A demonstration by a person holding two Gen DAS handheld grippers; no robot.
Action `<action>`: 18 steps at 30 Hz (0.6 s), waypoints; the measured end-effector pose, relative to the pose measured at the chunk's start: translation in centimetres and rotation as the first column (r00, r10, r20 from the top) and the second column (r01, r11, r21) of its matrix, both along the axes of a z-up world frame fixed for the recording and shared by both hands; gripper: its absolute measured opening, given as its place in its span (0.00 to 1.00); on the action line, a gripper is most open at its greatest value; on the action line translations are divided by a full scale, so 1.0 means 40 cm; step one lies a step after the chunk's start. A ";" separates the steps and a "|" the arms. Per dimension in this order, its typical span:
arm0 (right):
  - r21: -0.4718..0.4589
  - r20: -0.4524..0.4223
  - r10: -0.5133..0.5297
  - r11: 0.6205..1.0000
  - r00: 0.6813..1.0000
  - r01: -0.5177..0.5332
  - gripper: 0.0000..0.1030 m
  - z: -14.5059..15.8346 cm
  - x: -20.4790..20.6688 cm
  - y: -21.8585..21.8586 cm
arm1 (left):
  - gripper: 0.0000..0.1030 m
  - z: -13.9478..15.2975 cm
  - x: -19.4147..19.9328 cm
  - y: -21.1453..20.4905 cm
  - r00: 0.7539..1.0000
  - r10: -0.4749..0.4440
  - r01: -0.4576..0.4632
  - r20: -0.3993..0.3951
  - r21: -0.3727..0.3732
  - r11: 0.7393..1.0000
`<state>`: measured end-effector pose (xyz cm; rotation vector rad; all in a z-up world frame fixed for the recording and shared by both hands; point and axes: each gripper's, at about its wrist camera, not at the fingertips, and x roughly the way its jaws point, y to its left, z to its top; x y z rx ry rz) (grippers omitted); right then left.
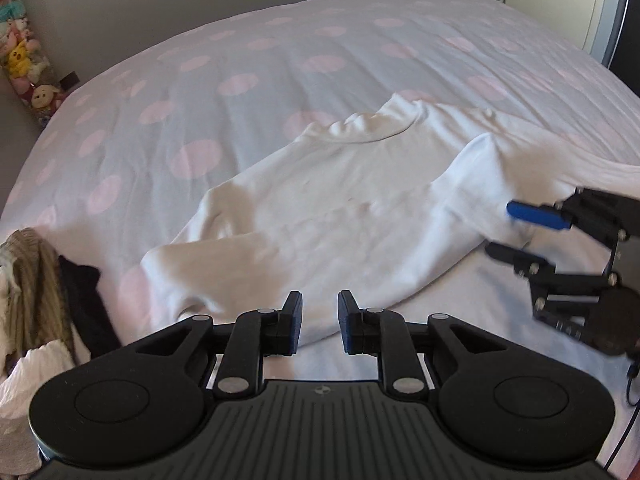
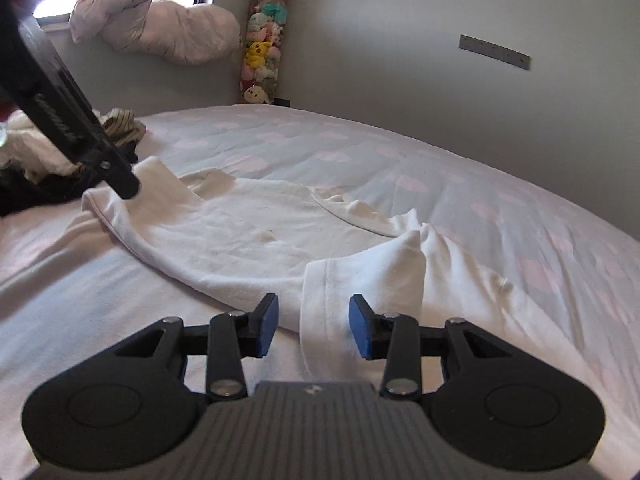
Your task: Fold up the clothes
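A white T-shirt [image 1: 332, 208] lies spread on the bed, neck toward the far side, with one sleeve [image 2: 360, 280] folded up into a ridge. My left gripper [image 1: 320, 320] hovers over the shirt's near hem; its pads stand a little apart with nothing between them. In the right wrist view its dark finger [image 2: 120, 180] points down at the shirt's far-left sleeve. My right gripper [image 2: 314, 326] is open around the folded sleeve hem, and the pads do not press the cloth. The left wrist view shows the right gripper [image 1: 504, 232] at the shirt's right edge.
The bed sheet [image 1: 240, 60] is pale with pink dots. A pile of other clothes [image 1: 36, 280] sits at the bed's left edge. A tall tube of plush toys [image 2: 264, 40] stands in the corner, next to a bundled duvet [image 2: 160, 28] at the window.
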<state>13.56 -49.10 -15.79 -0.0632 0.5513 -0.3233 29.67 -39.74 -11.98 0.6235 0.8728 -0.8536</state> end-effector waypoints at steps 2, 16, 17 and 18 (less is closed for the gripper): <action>0.007 -0.052 -0.001 1.000 0.999 0.002 0.41 -0.010 0.019 -0.006 | 0.17 -0.011 0.011 0.041 1.000 0.017 -0.017 0.006 0.014 1.000; 0.282 0.059 -0.295 0.921 0.954 0.267 0.09 0.080 -0.111 -0.198 | 0.21 -0.111 0.075 0.127 0.992 0.105 -0.113 0.072 0.115 0.987; 0.318 0.058 -0.334 0.900 0.941 0.299 0.09 0.080 -0.128 -0.223 | 0.21 -0.115 0.074 0.125 0.992 0.105 -0.114 0.076 0.122 0.986; 0.348 0.048 -0.364 0.879 0.930 0.326 0.09 0.075 -0.143 -0.245 | 0.22 -0.118 0.073 0.124 0.991 0.106 -0.116 0.080 0.129 0.985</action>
